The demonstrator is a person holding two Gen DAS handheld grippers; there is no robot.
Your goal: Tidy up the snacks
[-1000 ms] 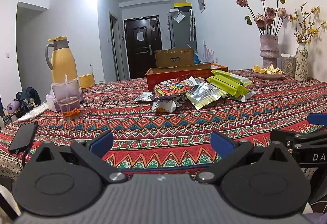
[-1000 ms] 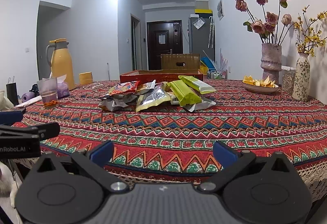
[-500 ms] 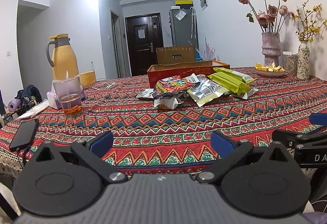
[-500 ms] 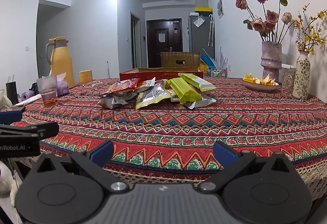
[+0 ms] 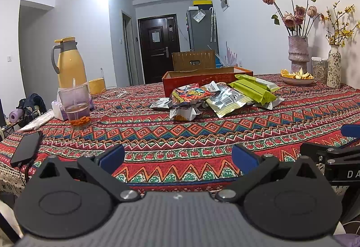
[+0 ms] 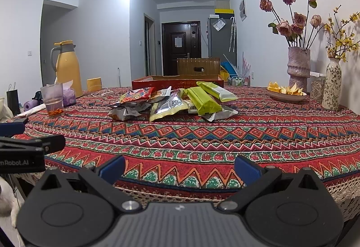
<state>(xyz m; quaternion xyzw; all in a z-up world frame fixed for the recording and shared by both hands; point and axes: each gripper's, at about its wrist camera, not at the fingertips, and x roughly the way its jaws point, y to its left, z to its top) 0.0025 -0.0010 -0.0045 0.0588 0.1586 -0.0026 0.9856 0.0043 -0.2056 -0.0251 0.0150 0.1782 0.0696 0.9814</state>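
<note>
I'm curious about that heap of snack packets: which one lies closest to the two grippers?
The small crumpled silver packet with orange print, at the front edge of the pile. The red packet and green packets lie behind it, nearer the red box.

The left tongs (image 5: 177, 158) were spread wide and level, holding nothing. The right tongs (image 6: 178, 168) stood likewise, empty, side by side with the left.

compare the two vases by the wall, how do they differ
The pink vase is stout and mottled with a stepped foot, and holds dried roses. The floral vase is slimmer and cream-coloured with a leafy print, holds yellow blossom sprigs, and stands nearer the camera. Both stand upright on the patterned tablecloth beside the wall.
</note>
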